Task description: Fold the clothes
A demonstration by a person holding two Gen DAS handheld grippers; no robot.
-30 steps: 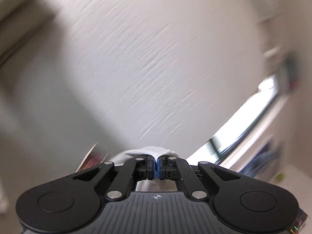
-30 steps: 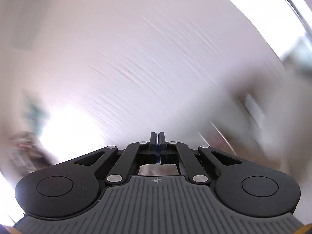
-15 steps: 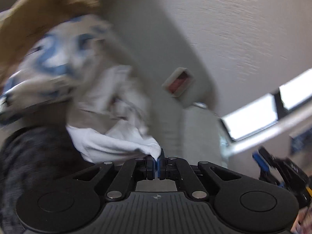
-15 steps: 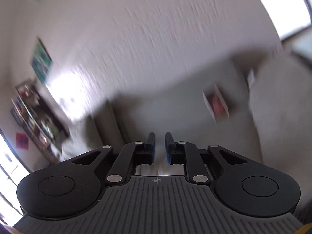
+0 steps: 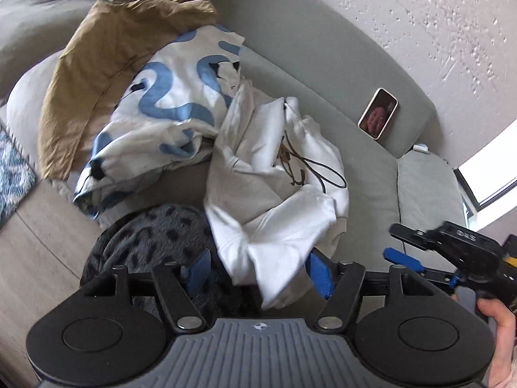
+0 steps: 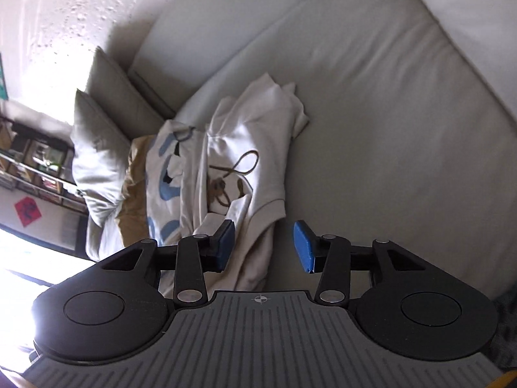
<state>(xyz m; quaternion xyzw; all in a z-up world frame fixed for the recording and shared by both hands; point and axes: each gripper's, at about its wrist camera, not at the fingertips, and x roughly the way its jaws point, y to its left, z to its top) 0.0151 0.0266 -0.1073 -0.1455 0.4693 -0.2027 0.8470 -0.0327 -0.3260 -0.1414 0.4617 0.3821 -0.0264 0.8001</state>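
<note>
White hoodie (image 5: 278, 174) is lying crumpled on the sofa (image 5: 365, 174), reaching between the released left tongs (image 5: 258, 273); right tongs (image 6: 265, 247) are gaping too.

The white hoodie (image 5: 274, 194) covers part of the blue-patterned garment (image 5: 161, 106), which in turn overlies the tan cloth (image 5: 97, 64). Below the hoodie, the spotted dark blanket (image 5: 155, 239) runs under the left gripper (image 5: 258, 271). A hand (image 5: 497, 333) is cut off at the picture's right edge.
</note>
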